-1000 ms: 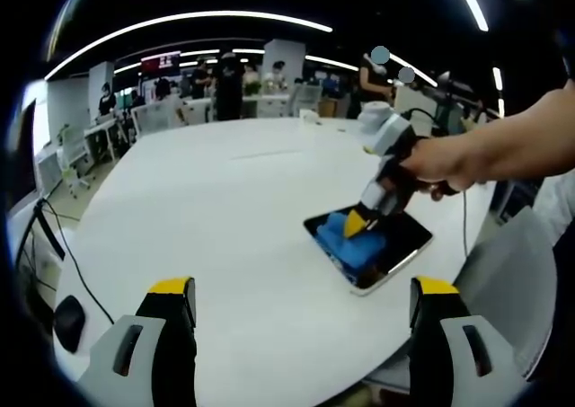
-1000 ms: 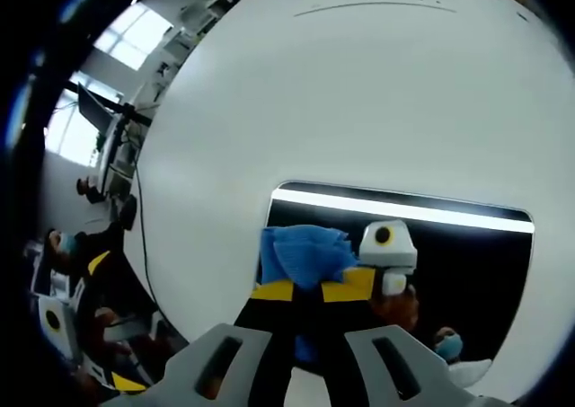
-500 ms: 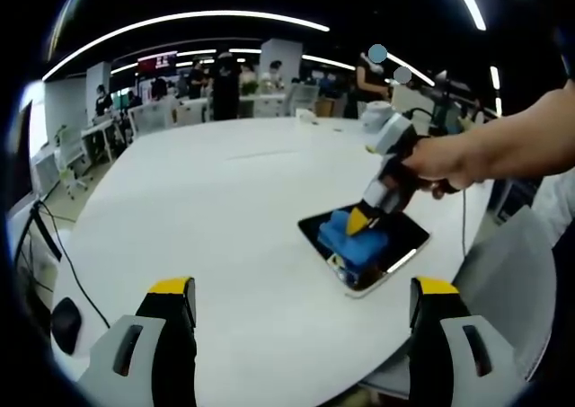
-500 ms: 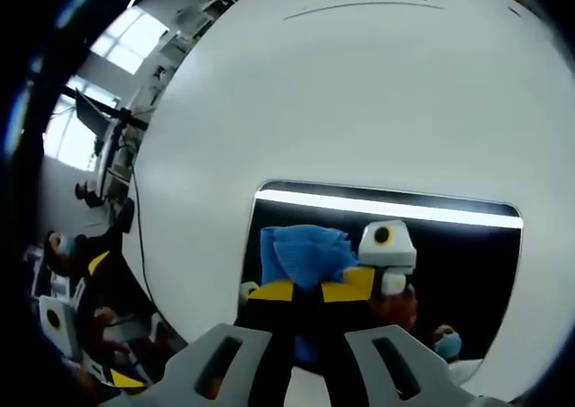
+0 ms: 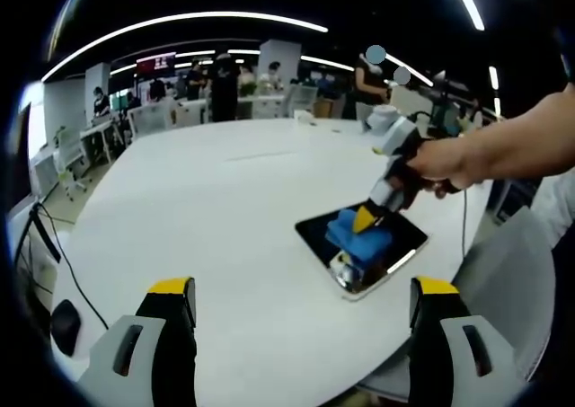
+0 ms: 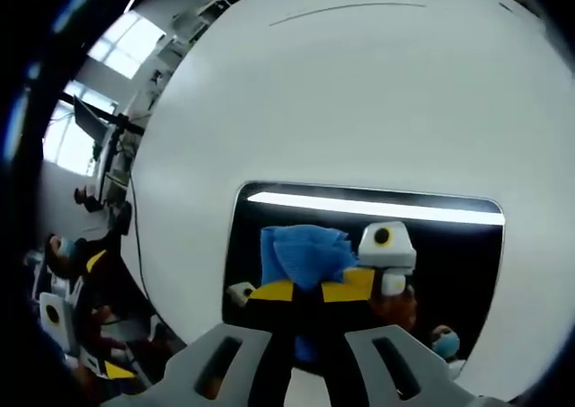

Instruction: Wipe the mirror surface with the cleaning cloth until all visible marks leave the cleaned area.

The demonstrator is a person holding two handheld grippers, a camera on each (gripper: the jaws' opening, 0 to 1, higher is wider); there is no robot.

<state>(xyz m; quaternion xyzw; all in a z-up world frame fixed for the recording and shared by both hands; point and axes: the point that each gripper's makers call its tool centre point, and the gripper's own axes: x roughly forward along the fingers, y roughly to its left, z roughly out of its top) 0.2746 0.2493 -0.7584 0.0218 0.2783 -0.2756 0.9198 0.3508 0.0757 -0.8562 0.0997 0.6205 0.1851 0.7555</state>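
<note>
My right gripper [image 6: 310, 290] clamps the blue cloth [image 6: 301, 254] against the mirror [image 6: 449, 263] on the white worktop [image 5: 225, 209]; my left gripper [image 5: 301, 322] hangs open.

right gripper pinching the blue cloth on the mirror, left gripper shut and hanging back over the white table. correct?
Not quite: the left gripper is open. In the left gripper view its jaws stand wide apart over the white table, holding nothing. The rest holds: the right gripper is shut on the blue cloth, which it presses on the mirror, as the right gripper view shows.
</note>
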